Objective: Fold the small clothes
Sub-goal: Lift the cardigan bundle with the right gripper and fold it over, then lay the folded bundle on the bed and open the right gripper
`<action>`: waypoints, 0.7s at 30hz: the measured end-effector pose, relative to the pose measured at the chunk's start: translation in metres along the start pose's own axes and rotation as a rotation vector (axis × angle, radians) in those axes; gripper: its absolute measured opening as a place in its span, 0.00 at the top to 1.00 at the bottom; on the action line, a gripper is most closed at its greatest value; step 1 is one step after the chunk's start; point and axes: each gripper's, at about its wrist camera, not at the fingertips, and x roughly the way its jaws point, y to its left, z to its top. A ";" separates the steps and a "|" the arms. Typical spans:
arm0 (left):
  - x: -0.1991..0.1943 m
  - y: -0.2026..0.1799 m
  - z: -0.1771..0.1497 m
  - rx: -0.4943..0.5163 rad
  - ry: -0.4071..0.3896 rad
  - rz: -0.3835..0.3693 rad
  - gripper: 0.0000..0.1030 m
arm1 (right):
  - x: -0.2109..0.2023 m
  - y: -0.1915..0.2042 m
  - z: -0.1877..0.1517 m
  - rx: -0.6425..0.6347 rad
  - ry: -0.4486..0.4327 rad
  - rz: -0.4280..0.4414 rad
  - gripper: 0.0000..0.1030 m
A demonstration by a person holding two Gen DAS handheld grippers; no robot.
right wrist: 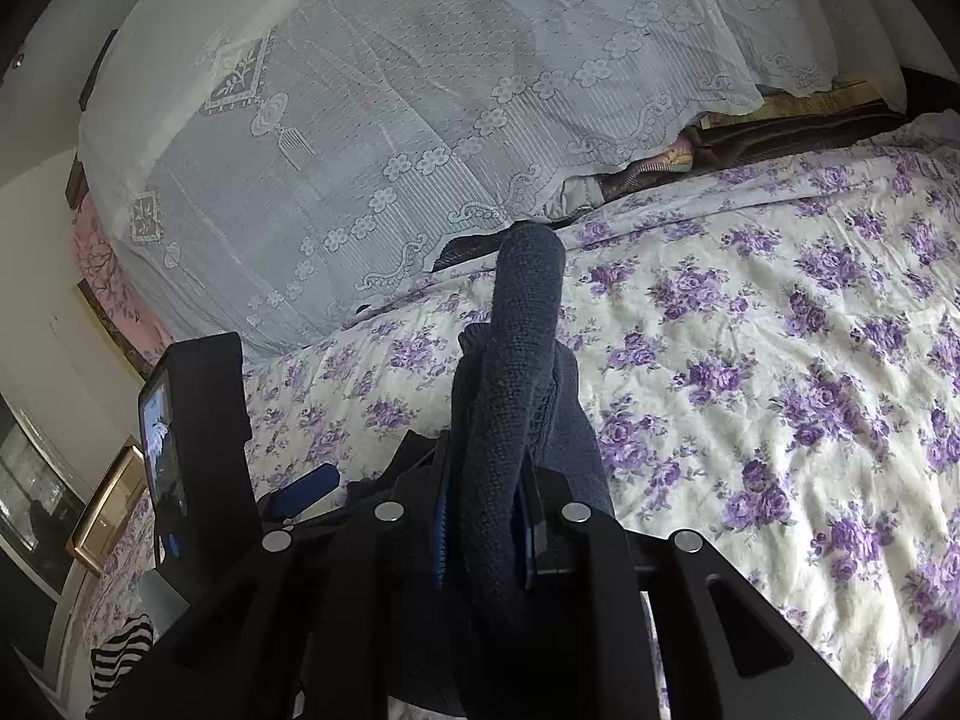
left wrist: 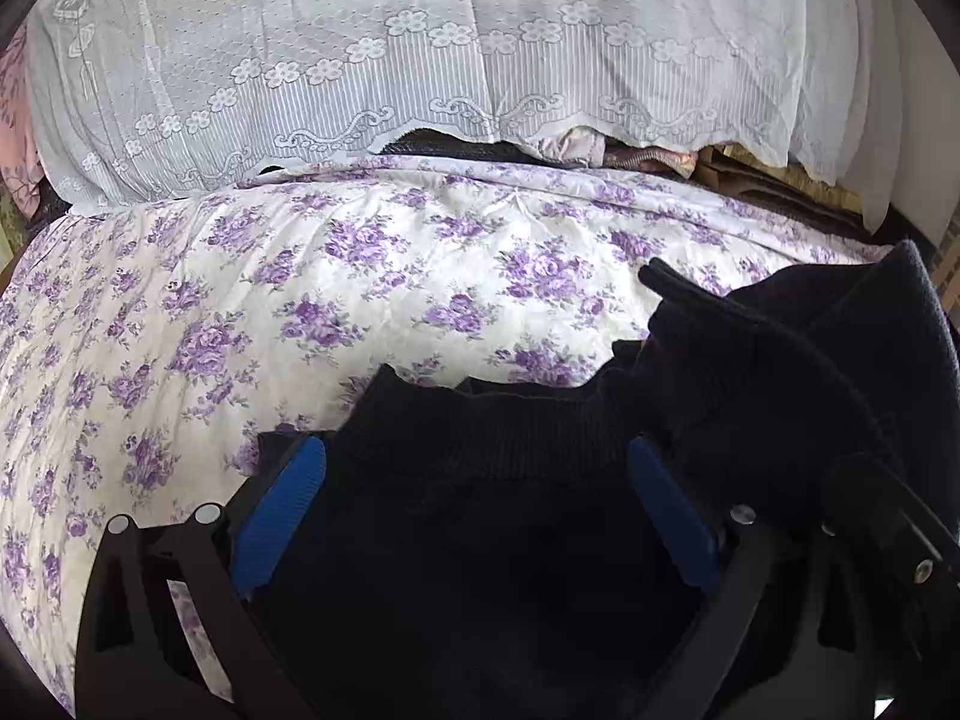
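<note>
1. Dark navy knitted garment [left wrist: 510, 480] fills the lower middle of the left wrist view, lying on the bed under a white bedspread printed with purple roses [left wrist: 240, 312]. Its ribbed band runs across between the two blue-padded fingers [left wrist: 282, 510] of the left hand-held gripper [left wrist: 480, 516], which stand spread wide apart, one on each side of the cloth, not pressing it.
2. Below that band the knit is almost black, and its folds and edges cannot be made out. On the right, a raised part of the garment hides the bedspread behind it. A black frame at the lower right is cut off by the picture's edge.
3. Behind the bed hangs a white lace cover with flower borders [left wrist: 420, 60]. Bundled fabrics [left wrist: 600, 150] peep from under its hem, too little showing to name.
4. In the right wrist view, the right hand-held gripper [right wrist: 483, 531] is pinching a rolled length of the same dark knit [right wrist: 516, 390], which rises straight ahead and hides both blue pads almost wholly.
5. To the left stands the other gripper's black body with a small lit screen [right wrist: 162, 444], one blue finger showing beside it.
6. A striped black-and-white cloth [right wrist: 120, 654] is cut off at the lower left.
</note>
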 end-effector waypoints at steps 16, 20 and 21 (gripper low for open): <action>0.026 0.085 0.011 -0.194 0.066 -0.038 0.04 | 0.024 0.077 -0.011 -0.110 0.046 -0.039 0.82; 0.019 0.106 0.014 -0.185 0.026 0.007 0.04 | 0.038 0.103 -0.020 -0.151 0.061 -0.043 0.82; 0.019 0.113 0.013 -0.177 0.018 0.030 0.04 | 0.042 0.110 -0.024 -0.161 0.064 -0.045 0.82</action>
